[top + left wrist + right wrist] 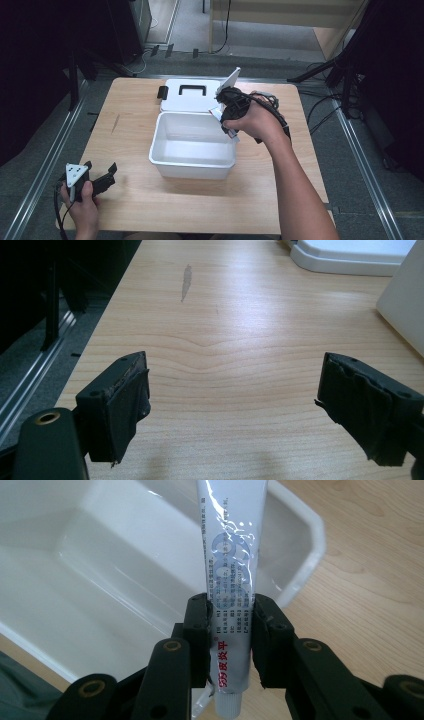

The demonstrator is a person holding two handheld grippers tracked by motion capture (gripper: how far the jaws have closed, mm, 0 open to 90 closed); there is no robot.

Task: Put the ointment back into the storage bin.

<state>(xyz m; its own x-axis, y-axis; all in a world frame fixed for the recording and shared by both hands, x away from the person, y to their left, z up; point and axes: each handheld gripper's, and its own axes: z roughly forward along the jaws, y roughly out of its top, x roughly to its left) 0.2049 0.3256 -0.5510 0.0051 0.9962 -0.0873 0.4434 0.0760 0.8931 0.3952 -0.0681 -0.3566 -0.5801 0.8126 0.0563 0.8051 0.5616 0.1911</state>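
Two grippers are in play, and I am noting each in turn. The right gripper (pixel 231 617) is clamping a white tube (pixel 230 570) between its black jaws; I am seeing the pads pressing both flat sides of the tube near its cap end, with the cap poking out below the jaws toward the camera and the long body running away over the white bin (pixel 60 580). In the high view the right gripper (pixel 226 116) is hovering over the bin's (pixel 192 167) far right corner, and the tube (pixel 229 82) is mostly hidden by the hand and the gripper body; only a pale slanted end is sticking up above them. I am reading red characters and small print on the tube, but the print is too fine to make out. The bin's near rim is being cut off at the left edge of the right gripper view. The lid (pixel 187 95) is lying flat on the table (pixel 130 145) just behind the bin, black handle up. The left gripper (pixel 102 175) is resting near the table's near left corner, jaws standing wide apart with nothing between them (pixel 232 400), bare wood showing through the gap. Its right jaw is running off the frame edge.
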